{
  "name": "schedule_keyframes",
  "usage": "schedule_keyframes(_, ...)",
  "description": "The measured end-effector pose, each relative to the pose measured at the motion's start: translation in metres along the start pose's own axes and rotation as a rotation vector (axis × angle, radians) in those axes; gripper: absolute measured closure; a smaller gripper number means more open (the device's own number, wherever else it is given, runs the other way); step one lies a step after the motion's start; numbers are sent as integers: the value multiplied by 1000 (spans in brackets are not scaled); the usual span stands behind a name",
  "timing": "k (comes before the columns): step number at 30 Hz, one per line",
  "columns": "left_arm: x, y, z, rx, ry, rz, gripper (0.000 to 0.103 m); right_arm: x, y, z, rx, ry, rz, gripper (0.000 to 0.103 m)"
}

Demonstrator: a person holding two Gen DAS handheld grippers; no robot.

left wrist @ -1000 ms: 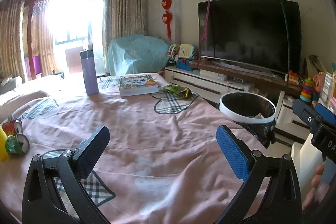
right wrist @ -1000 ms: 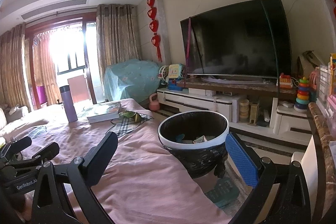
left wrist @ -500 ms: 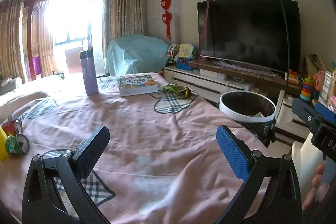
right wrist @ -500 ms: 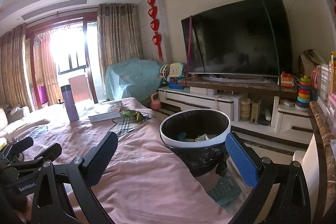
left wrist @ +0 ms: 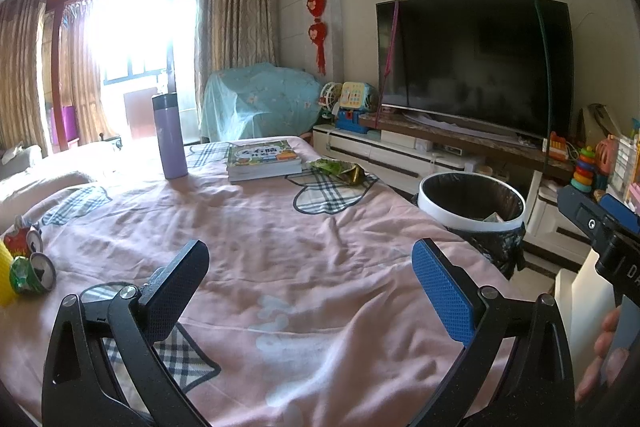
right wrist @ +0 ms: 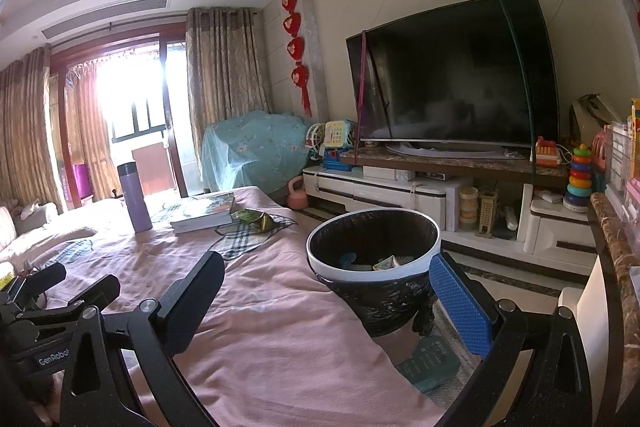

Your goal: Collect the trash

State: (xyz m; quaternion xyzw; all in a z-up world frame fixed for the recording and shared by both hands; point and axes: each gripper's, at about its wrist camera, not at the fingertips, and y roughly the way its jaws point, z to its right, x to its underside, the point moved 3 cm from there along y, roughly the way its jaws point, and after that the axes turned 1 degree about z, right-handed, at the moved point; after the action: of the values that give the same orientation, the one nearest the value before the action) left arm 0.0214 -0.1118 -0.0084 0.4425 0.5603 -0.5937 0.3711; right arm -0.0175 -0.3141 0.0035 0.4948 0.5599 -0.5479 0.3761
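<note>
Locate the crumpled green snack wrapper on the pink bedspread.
The crumpled green snack wrapper lies at the bedspread's far end in both views, just right of the stacked picture books, on a plaid patch.

A yellow object [left wrist: 5, 279] is cut off at the left edge.

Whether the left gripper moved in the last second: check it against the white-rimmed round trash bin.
No. The left gripper holds its place: the white-rimmed round trash bin sits at the same spot in its view.
</note>
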Motion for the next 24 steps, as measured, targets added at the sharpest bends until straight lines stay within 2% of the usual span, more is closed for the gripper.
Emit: schedule_keyframes(24,8,2,-6,1,-4,-15,0,3,4,0,-21,8,-18,0)
